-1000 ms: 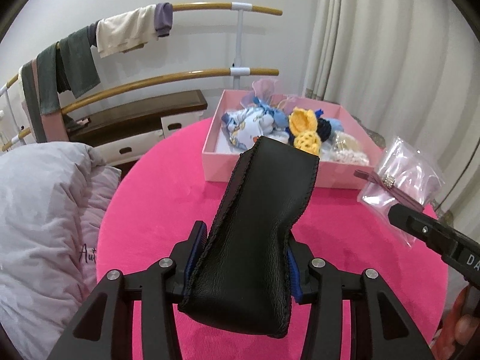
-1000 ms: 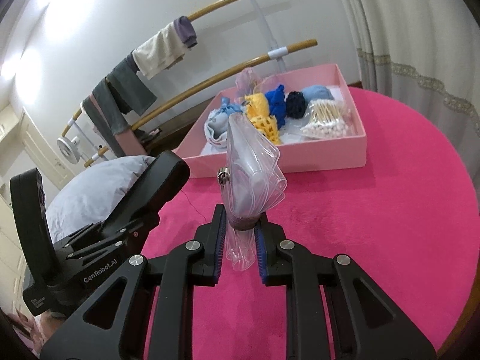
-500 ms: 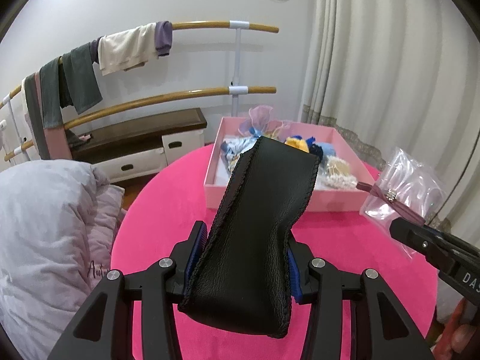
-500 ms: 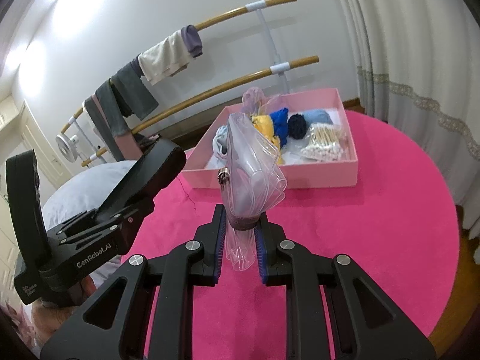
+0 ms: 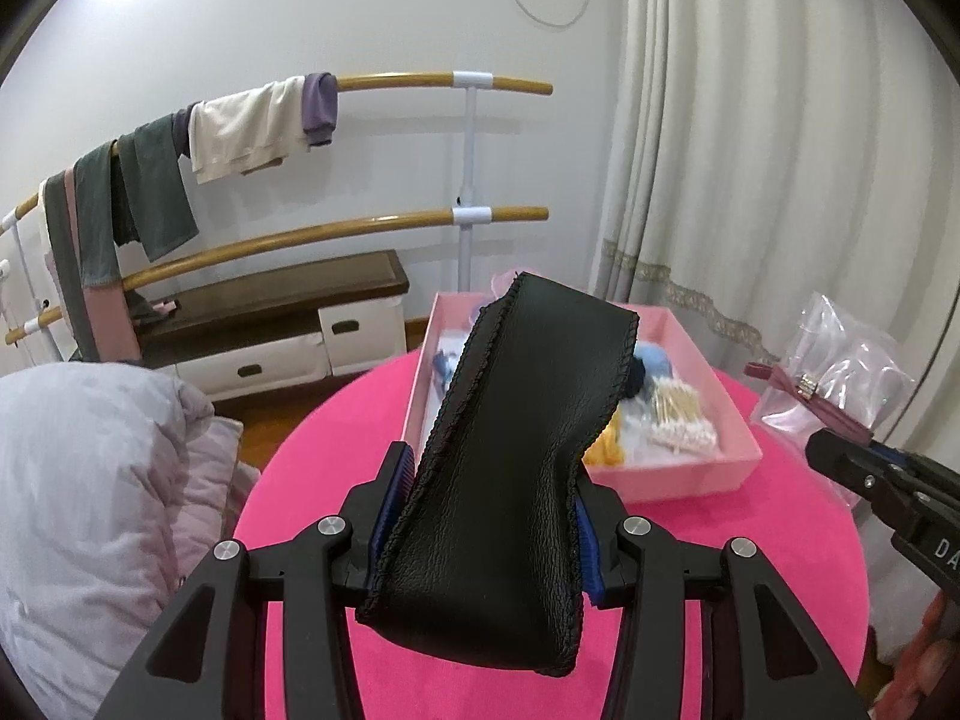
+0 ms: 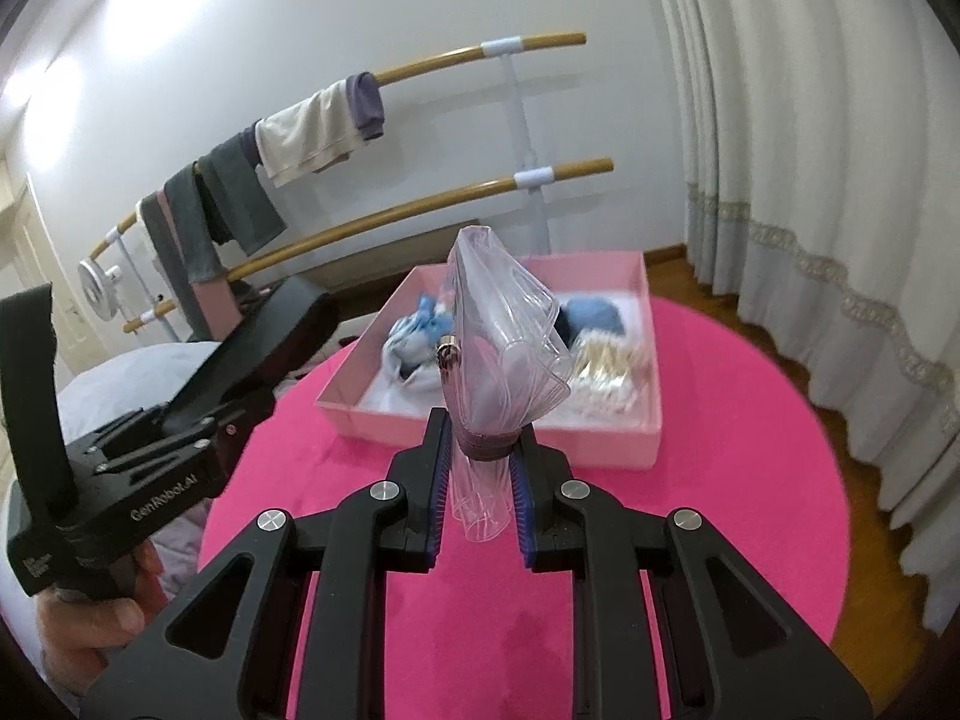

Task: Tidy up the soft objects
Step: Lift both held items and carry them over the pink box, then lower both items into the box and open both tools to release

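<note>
My left gripper [image 5: 489, 516] is shut on a black leather pouch [image 5: 516, 450] that stands up between its blue pads and hides part of the pink box [image 5: 690, 474] behind it. My right gripper [image 6: 479, 480] is shut on a clear plastic zip bag [image 6: 504, 354] with a maroon zipper band; the same bag [image 5: 852, 372] shows at the right edge of the left wrist view. Both are held above the round pink table [image 6: 732, 480]. The box [image 6: 480, 426] holds blue cloth, a blue ball, a yellow knit piece and cotton swabs [image 6: 606, 369].
A grey quilt [image 5: 84, 480] lies left of the table. Behind stand wooden rails [image 5: 336, 234] draped with clothes, a low bench [image 5: 270, 312], and curtains [image 6: 810, 180] at right. A hand [image 6: 90, 630] grips the left gripper's handle.
Both grippers rose with their loads, so the table and box now sit lower and farther in both views. The grips have not changed.
</note>
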Demonstrator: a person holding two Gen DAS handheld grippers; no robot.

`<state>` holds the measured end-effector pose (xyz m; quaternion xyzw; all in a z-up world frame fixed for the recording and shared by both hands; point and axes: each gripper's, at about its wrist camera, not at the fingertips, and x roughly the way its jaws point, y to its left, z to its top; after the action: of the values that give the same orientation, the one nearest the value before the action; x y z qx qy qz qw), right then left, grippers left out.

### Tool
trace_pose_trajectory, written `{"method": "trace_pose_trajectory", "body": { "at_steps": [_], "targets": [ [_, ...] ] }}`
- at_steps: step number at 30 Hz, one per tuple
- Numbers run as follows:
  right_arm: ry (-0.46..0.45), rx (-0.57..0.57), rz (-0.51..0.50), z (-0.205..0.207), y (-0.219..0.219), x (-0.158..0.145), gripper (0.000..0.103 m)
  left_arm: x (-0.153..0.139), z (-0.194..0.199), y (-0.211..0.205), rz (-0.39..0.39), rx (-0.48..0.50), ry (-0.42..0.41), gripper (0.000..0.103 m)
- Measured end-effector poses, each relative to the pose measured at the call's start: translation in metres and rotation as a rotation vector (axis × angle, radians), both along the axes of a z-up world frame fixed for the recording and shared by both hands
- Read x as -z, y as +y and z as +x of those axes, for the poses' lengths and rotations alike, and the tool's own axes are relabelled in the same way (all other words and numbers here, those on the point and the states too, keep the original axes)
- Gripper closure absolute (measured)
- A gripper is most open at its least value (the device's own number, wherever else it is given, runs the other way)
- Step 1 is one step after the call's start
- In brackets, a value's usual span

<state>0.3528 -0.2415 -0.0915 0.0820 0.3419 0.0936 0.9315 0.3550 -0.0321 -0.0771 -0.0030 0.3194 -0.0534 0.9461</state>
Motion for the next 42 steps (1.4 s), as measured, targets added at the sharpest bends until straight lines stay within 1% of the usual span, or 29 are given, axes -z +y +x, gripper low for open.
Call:
{"method": "trace_pose_trajectory", "body": {
  "at_steps": [8, 14, 20, 27, 35, 42],
  "targets": [
    [-0.005, 0.018, -0.056, 0.039, -0.002, -0.012, 0.085, -0.008, 0.052, 0.000, -0.018, -0.009, -0.018, 0.060],
    [0.011, 0.017, -0.082, 0.074, -0.004, -0.012, 0.085, -0.009, 0.099, -0.002, -0.036, -0.009, -0.015, 0.059],
    [0.034, 0.017, -0.094, 0.099, -0.009, -0.004, 0.085, -0.008, 0.142, -0.007, -0.048, -0.002, -0.009, 0.059],
    [0.070, 0.023, -0.097, 0.131, -0.016, 0.009, 0.085, 0.000, 0.192, -0.017, -0.062, 0.016, 0.015, 0.059],
    [0.104, 0.026, -0.108, 0.154, -0.018, 0.023, 0.085, 0.015, 0.251, -0.030, -0.078, 0.033, 0.065, 0.059],
    [0.141, 0.022, -0.119, 0.171, -0.012, 0.039, 0.084, 0.031, 0.300, -0.046, -0.061, 0.050, 0.115, 0.058]
  ]
}}
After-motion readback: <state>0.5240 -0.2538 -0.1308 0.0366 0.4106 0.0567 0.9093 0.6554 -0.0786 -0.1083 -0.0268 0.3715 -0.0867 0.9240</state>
